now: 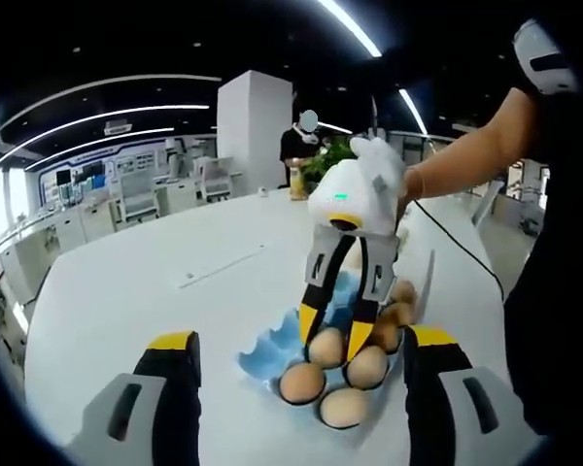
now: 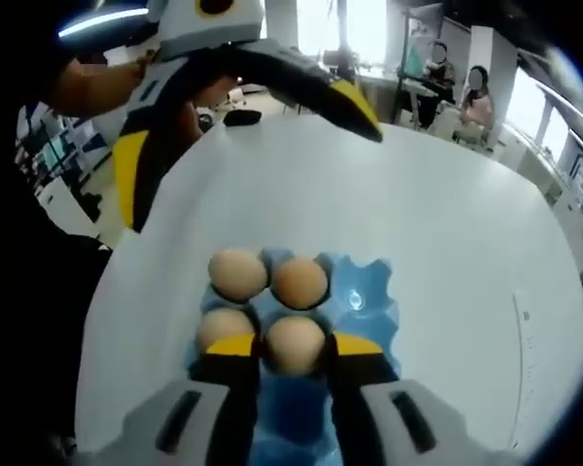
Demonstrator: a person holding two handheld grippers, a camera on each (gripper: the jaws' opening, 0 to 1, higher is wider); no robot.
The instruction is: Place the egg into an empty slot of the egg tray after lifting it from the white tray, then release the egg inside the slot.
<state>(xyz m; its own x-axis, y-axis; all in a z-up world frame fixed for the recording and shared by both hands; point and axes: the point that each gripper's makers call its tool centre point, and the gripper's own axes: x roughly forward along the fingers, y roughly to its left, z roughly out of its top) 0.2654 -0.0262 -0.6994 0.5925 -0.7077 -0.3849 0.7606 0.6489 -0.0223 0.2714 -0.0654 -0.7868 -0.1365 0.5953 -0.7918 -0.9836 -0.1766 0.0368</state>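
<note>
A blue egg tray [image 2: 367, 291] lies on the white table, with brown eggs in its near slots and bare slots on its right. My right gripper [image 2: 293, 342] has its yellow-tipped jaws closed on either side of one egg [image 2: 293, 348], which sits low in a slot beside three others [image 2: 238, 273]. In the left gripper view the right gripper [image 1: 333, 342] points straight down at the blue egg tray [image 1: 260, 354], held by a gloved hand. My left gripper [image 1: 302, 337] stands wide open with nothing in it, hovering above the table [image 2: 253, 180].
More brown eggs [image 1: 402, 294] lie behind the right gripper next to a white rim [image 1: 429, 277]. The round white table [image 2: 447, 233] spreads wide around the tray. A bottle [image 1: 296, 181] and a plant stand at its far edge, with people seated beyond.
</note>
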